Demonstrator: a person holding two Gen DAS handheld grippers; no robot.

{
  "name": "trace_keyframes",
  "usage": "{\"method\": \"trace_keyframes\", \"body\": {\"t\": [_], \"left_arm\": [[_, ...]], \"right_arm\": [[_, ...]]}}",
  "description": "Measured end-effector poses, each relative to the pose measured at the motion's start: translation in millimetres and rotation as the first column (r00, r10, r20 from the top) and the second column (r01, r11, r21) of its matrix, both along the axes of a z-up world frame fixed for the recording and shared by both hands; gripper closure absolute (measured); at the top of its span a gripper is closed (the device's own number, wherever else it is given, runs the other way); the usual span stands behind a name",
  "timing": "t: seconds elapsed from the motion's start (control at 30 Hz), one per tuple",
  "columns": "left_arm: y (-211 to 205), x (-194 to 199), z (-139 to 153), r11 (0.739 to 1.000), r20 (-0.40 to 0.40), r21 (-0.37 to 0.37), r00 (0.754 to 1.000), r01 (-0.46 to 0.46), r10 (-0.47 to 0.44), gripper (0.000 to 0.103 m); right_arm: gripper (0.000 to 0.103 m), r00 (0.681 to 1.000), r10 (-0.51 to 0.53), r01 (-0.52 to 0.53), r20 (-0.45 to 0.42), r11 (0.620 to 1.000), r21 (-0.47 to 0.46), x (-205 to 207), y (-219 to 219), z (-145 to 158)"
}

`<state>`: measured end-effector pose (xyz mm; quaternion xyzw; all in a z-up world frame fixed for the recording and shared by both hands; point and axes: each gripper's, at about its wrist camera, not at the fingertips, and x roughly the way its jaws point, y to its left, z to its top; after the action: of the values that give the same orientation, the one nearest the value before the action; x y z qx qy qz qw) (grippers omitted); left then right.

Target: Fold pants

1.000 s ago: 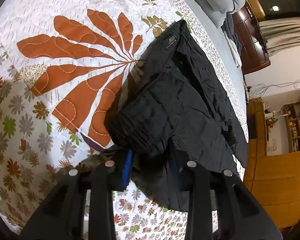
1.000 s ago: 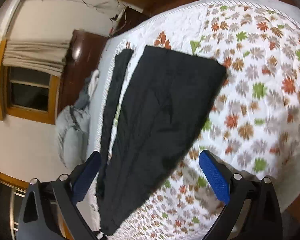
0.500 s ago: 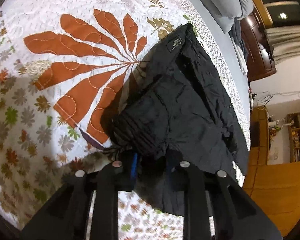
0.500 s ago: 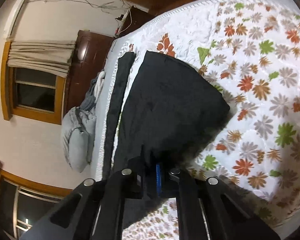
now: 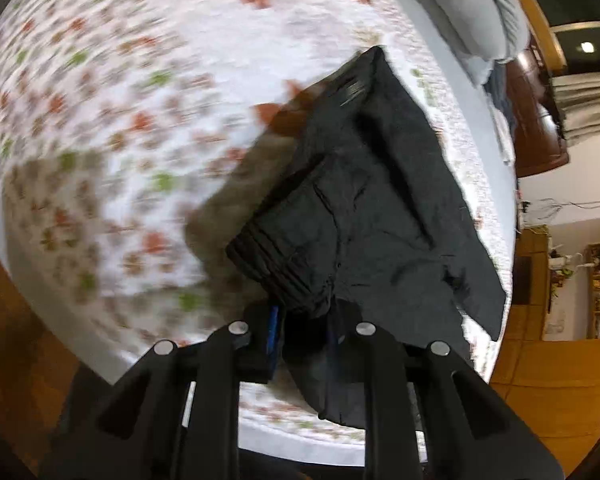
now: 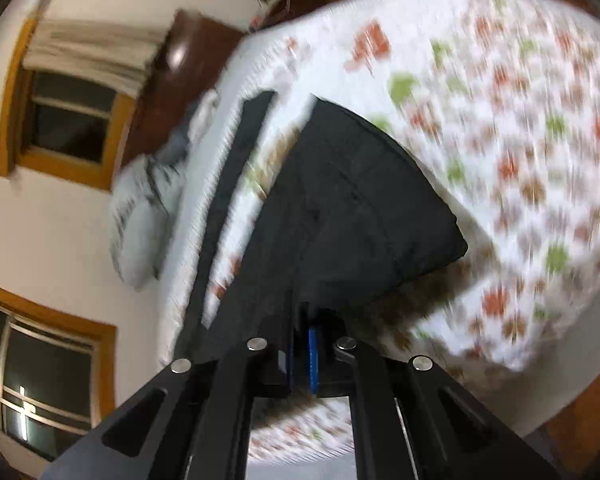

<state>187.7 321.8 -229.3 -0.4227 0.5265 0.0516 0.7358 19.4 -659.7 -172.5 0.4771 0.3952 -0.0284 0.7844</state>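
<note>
Having been pinched at both ends within the last second, the black pants [image 5: 372, 208] are now lifted off the bed [image 5: 100, 120]. Cloth is clamped by the left tool [image 5: 300, 332] at the waistband and by the right tool [image 6: 302, 356] at the leg end, so a fold can be carried over.

The floral quilt [image 5: 100, 128] is smeared by motion blur in both views, so its flowers read only as coloured blotches. The pants' [image 5: 380, 208] near hem is hidden behind the left tool [image 5: 304, 332]; the small label [image 5: 350, 90] on the far corner is too blurred to read. In the right wrist view, the pants [image 6: 360, 208] hide the right tool's [image 6: 302, 354] pads, and the far window [image 6: 68, 116] is blurred.
</note>
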Motion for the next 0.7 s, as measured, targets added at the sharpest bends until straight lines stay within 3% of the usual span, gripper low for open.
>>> {"method": "trace_keyframes", "body": {"t": [0.07,0.17,0.23,0.27,0.3,0.33,0.47,0.57,0.7], "left_arm": [[4,-1,-15,1.0,-0.003,-0.006,1.0,0.01,-0.01,0.075],[6,-4,-15,0.999,0.036,0.006,0.998,0.052,-0.052,0.067],[10,-13,1,0.996,0.057,0.052,0.996,0.07,-0.073,0.023],[13,-17,12,0.993,0.067,0.101,0.995,0.068,-0.075,0.014],[16,-20,24,0.984,0.079,0.166,0.994,0.068,-0.082,0.012],[18,-21,40,0.968,0.093,0.231,0.989,0.095,-0.119,0.012],[27,7,90,0.941,0.15,0.304,0.968,0.149,-0.202,0.009],[25,61,103,0.94,0.161,0.275,0.955,0.2,-0.25,0.009],[12,161,84,0.939,0.113,0.182,0.943,0.291,-0.314,0.009]], "right_arm": [[0.095,0.999,0.005,-0.006,-0.054,1.0,-0.009,2,2,-18],[0.084,0.997,0.033,-0.034,-0.073,0.999,-0.007,2,0,-11],[0.046,0.996,0.034,-0.038,-0.079,0.998,-0.058,-8,-5,11],[0.038,0.996,0.023,-0.032,-0.086,0.994,-0.106,-13,-7,24],[0.029,0.995,0.019,-0.033,-0.098,0.989,-0.146,-15,-8,34],[0.028,0.994,0.027,-0.048,-0.11,0.979,-0.199,-16,-8,50],[0.024,0.987,0.119,-0.143,-0.108,0.957,-0.253,9,4,94],[0.007,0.97,0.238,-0.243,-0.047,0.948,-0.205,67,30,119],[0.005,0.928,0.363,-0.372,-0.084,0.906,-0.203,161,63,125]]}}
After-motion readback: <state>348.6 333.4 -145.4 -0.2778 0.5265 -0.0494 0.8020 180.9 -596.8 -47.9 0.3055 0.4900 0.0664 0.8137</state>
